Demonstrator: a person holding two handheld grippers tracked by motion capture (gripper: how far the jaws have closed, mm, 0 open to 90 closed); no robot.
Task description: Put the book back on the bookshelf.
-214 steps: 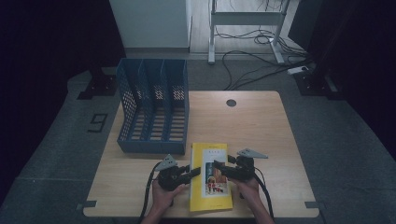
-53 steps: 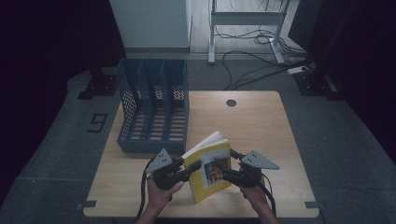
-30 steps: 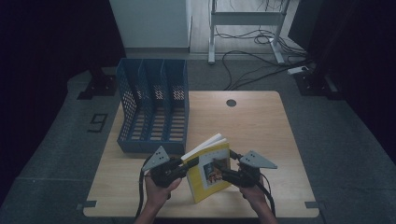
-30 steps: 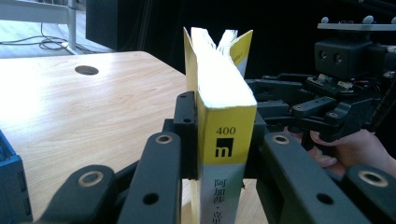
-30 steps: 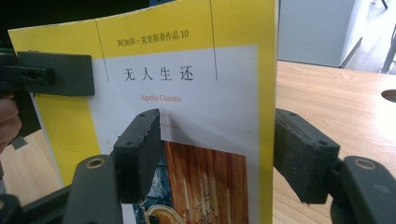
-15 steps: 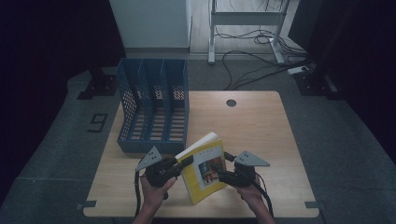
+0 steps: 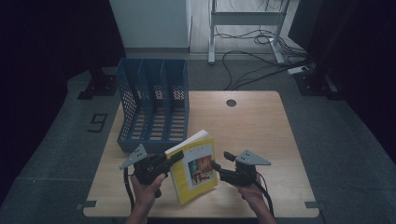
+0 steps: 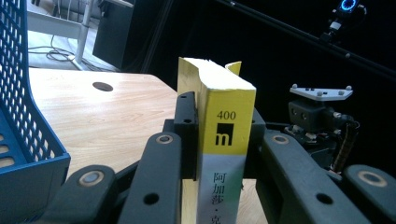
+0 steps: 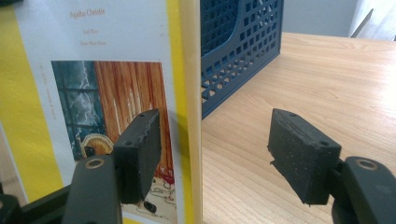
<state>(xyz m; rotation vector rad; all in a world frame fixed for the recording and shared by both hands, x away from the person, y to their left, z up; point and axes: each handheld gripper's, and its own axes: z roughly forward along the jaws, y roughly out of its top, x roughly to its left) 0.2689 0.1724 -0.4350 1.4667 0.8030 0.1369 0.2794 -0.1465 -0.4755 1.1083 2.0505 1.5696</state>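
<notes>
book (image 7: 195,169) x1 | file rack (image 7: 154,107) x1, 3 slots | grippers x2 | table (image 7: 261,126) x1

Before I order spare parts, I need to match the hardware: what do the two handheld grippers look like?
Both are black. The left gripper and right gripper each carry a grey three-cornered plate on top and trail a black cable toward the person. In the gripper views the jaws are chunky black links with round metal pivot pins, ending in blocky, rough-faced black pads with small screw holes. No sleeves show.
</notes>
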